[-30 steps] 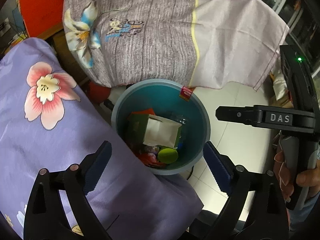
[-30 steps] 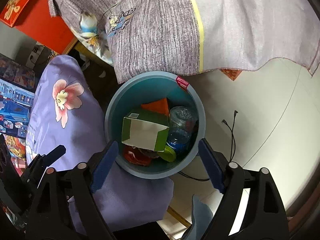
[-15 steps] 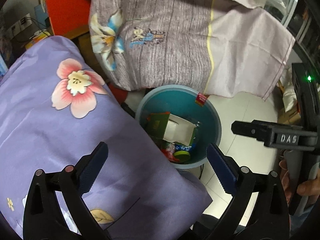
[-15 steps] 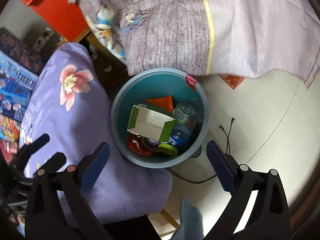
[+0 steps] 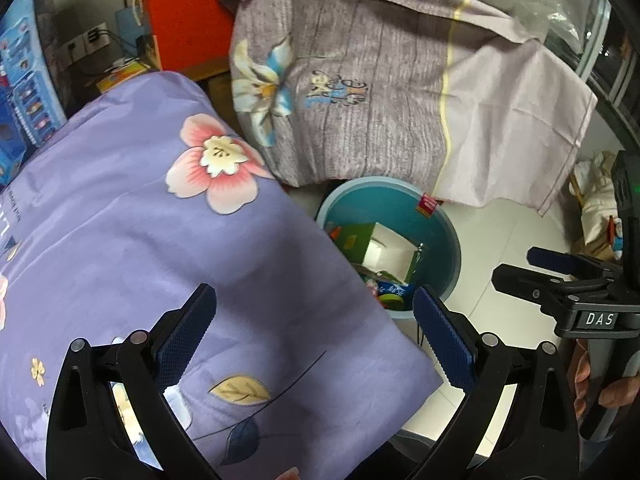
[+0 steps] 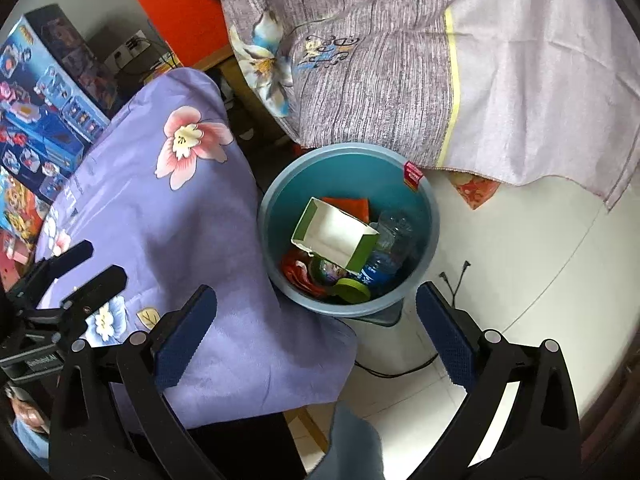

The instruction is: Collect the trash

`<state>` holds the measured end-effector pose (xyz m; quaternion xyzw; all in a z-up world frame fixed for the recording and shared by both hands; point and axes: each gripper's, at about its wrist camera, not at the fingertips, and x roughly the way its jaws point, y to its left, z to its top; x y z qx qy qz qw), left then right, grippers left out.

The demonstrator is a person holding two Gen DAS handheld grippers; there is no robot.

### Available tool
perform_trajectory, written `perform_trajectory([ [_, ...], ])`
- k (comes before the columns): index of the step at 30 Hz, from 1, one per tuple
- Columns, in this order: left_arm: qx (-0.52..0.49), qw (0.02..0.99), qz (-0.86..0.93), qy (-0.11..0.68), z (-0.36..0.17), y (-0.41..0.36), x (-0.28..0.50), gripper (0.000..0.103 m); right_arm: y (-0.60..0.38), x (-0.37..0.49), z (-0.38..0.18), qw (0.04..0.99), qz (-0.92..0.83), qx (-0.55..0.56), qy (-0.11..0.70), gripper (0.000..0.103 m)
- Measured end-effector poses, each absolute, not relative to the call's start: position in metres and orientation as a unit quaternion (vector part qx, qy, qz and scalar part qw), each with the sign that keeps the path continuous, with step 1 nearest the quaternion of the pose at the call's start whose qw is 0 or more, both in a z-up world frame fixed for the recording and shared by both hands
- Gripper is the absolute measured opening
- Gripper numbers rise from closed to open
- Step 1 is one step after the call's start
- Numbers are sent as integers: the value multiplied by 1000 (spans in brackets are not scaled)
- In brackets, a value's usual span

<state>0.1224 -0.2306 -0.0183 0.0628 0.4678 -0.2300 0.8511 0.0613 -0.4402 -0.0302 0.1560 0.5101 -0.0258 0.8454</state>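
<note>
A teal trash bin (image 6: 344,152) stands on the floor between two cloth-covered pieces of furniture. It holds a green and white carton (image 6: 336,236), a clear plastic bottle (image 6: 390,236), a green lid (image 6: 352,290) and a red wrapper (image 6: 296,272). My right gripper (image 6: 316,328) hovers above and in front of the bin; its jaws are opening and nothing is between them. My left gripper (image 5: 316,336) is open and empty over the purple cloth, with the bin (image 5: 400,184) and carton (image 5: 384,248) ahead to its right. The right gripper (image 5: 560,280) shows at that view's right edge.
A purple floral cloth (image 6: 160,220) drapes beside the bin on the left. A grey and lilac cloth (image 6: 400,60) hangs over its far side. A black cable (image 6: 452,280) lies on the white tile floor (image 6: 520,260). Toy boxes (image 6: 40,100) stand far left.
Both grippers have drawn back and up from the bin, which now looks smaller and farther off. The right jaws have spread a little wider. The trash in the bin has not moved.
</note>
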Motion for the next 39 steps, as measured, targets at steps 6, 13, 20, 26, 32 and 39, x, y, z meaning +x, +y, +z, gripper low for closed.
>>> perform_trajectory([
  [6, 53, 858, -214, 464, -14, -209, 107, 99, -421, 47, -26, 850, -27, 131, 509, 96],
  [13, 48, 866, -204, 455, -5, -192, 86, 99, -401, 26, -15, 858, -32, 107, 501, 96],
  [20, 49, 873, -205, 439, 4, -182, 64, 99, -391, 13, -9, 863, -34, 92, 496, 96],
  [26, 50, 874, -207, 436, 4, -178, 57, 99, -389, 10, -9, 860, -38, 87, 501, 96],
  [32, 48, 873, -206, 439, 3, -175, 56, 99, -386, 10, -11, 858, -43, 77, 506, 96],
  [39, 49, 873, -204, 440, 1, -175, 56, 99, -384, 13, -15, 855, -45, 75, 512, 96],
])
